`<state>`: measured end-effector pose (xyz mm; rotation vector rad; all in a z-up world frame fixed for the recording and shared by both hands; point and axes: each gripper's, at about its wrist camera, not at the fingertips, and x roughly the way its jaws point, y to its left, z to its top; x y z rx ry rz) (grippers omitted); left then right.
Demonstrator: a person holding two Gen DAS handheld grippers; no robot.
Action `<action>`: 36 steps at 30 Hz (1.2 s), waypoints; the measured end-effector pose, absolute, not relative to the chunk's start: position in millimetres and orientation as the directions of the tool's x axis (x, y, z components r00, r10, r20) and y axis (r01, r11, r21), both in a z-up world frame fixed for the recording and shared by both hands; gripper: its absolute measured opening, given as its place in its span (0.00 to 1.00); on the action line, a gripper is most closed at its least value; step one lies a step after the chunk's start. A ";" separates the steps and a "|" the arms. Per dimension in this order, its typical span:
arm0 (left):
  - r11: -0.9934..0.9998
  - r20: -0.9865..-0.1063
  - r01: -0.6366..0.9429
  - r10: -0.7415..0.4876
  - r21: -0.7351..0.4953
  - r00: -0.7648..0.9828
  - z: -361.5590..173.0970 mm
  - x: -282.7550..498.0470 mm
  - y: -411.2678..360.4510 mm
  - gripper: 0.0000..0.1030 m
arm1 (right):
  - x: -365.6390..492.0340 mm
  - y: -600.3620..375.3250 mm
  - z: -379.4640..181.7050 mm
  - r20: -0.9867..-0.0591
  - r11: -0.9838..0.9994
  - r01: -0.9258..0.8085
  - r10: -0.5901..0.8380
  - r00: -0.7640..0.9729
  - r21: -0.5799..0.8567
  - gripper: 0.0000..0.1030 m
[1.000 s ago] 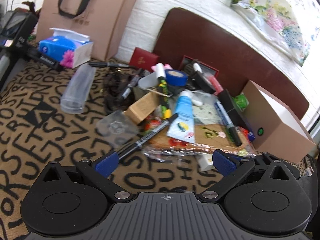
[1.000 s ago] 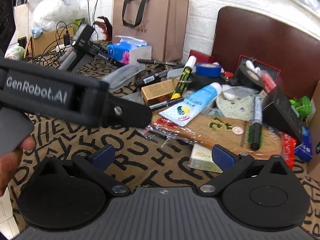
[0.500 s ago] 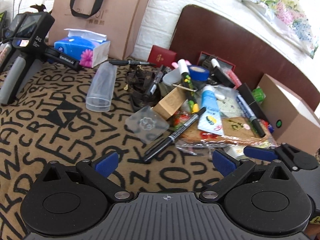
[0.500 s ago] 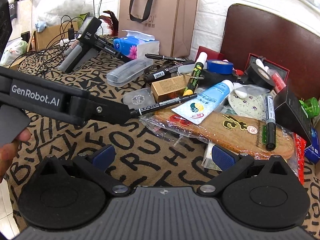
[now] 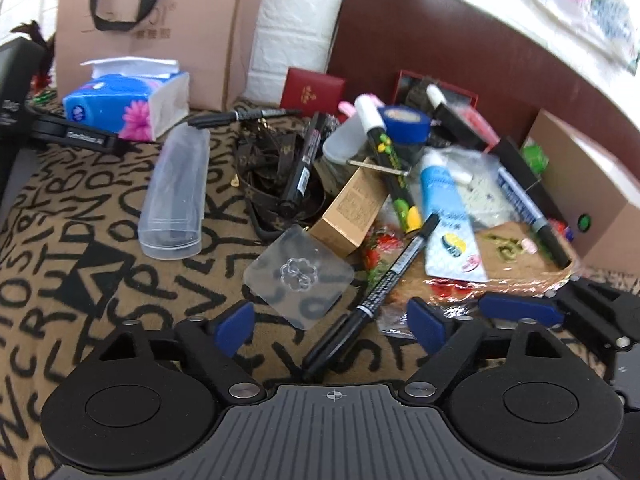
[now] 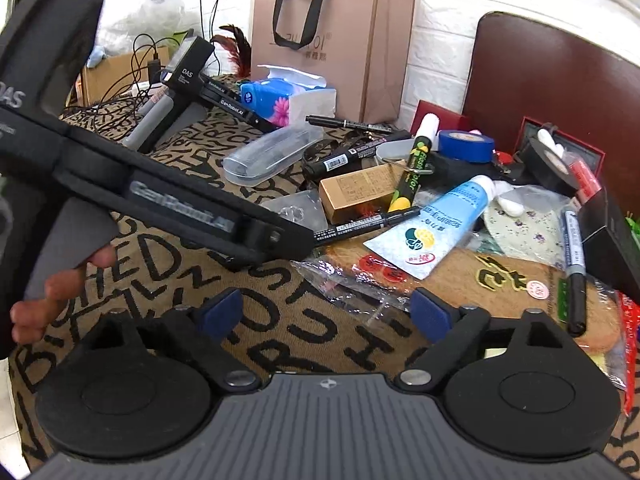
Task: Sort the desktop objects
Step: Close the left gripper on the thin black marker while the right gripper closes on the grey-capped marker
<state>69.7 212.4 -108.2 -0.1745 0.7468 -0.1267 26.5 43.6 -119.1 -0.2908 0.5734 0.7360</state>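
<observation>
A black pen lies slanted on the letter-print cloth, its tail end between the fingers of my left gripper. The jaws are closing and the pads stand clear of the pen. A clear square sticky pad lies just left of the pen. In the right wrist view the left gripper's body reaches across to the same pen. My right gripper is also closing, over bare cloth and the edge of a plastic wrapper, holding nothing.
The pile behind holds a blue-white tube, a small brown carton, a white-capped marker and blue tape. A clear case and tissue pack lie left. A cardboard box stands right.
My left gripper has moved in toward the black pen, whose tail now lies between its fingers. Both grippers' jaws have narrowed a little. The right gripper has stayed in place.
</observation>
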 end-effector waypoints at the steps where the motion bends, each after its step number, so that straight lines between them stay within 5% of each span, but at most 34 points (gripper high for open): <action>1: 0.978 -0.671 0.054 -0.180 -0.204 0.719 -110.1 72.6 213.0 0.80 | 27.3 44.1 -118.8 -0.582 0.711 -0.701 0.547 0.602 -0.056 0.81; 4: 0.973 -0.668 0.056 -0.195 -0.224 0.718 -112.0 71.9 216.2 0.78 | 28.1 39.6 -111.4 -0.549 0.727 -0.678 0.525 0.650 -0.108 0.72; 10: 0.969 -0.660 0.060 -0.209 -0.241 0.722 -114.5 74.3 215.4 0.76 | 51.4 2.3 -87.9 -0.465 0.828 -0.547 0.438 0.770 -0.126 0.72; 16: 0.969 -0.663 0.048 -0.202 -0.243 0.720 -114.1 84.1 212.4 0.77 | 84.1 -19.8 -99.4 -0.492 0.905 -0.404 0.294 0.819 -0.131 0.60; 20: 0.971 -0.668 0.062 -0.205 -0.231 0.716 -110.8 83.0 209.3 0.42 | 91.7 -25.4 -106.4 -0.515 0.912 -0.395 0.287 0.808 -0.110 0.51; 24: 0.975 -0.680 0.098 -0.210 -0.200 0.702 -108.7 81.4 199.6 0.27 | 92.9 -27.0 -107.6 -0.516 0.914 -0.395 0.296 0.804 -0.091 0.29; 30: 0.967 -0.694 0.110 -0.242 -0.230 0.678 -106.7 71.3 189.7 0.11 | 83.0 -31.1 -103.3 -0.521 0.909 -0.408 0.311 0.795 -0.081 0.16; 36: 0.963 -0.713 0.108 -0.255 -0.246 0.653 -112.6 53.0 178.1 0.08 | 50.8 -45.8 -102.6 -0.531 0.890 -0.451 0.352 0.771 -0.065 0.16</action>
